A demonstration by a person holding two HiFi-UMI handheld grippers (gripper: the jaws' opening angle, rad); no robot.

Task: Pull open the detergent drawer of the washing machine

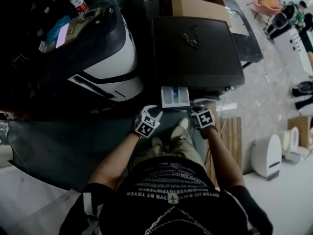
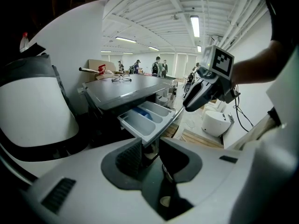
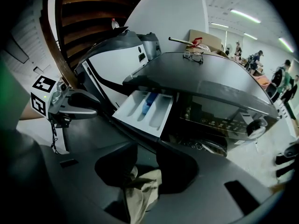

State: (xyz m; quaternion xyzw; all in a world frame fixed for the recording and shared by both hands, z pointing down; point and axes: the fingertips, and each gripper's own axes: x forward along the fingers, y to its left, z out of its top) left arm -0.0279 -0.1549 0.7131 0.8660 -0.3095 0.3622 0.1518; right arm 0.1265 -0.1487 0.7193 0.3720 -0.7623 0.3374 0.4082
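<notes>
The dark washing machine (image 1: 195, 53) stands in front of me, and its detergent drawer (image 1: 174, 97) sticks out of the front. The drawer is pale grey with a blue insert, as seen in the left gripper view (image 2: 145, 120) and the right gripper view (image 3: 145, 108). My left gripper (image 1: 149, 115) hangs just below the drawer's left corner, my right gripper (image 1: 199, 113) just off its right corner. Neither touches it. The left gripper (image 2: 152, 160) is open and holds nothing. The right gripper (image 3: 145, 171) is open too, with only trouser cloth showing behind the gap.
A white and black machine (image 1: 105, 58) stands close on the left. A pair of glasses (image 1: 190, 38) lies on the washer's top, with a cardboard box (image 1: 198, 6) behind. A wooden pallet (image 1: 232, 136) and a white appliance (image 1: 266, 155) are on the floor at right. People stand far back.
</notes>
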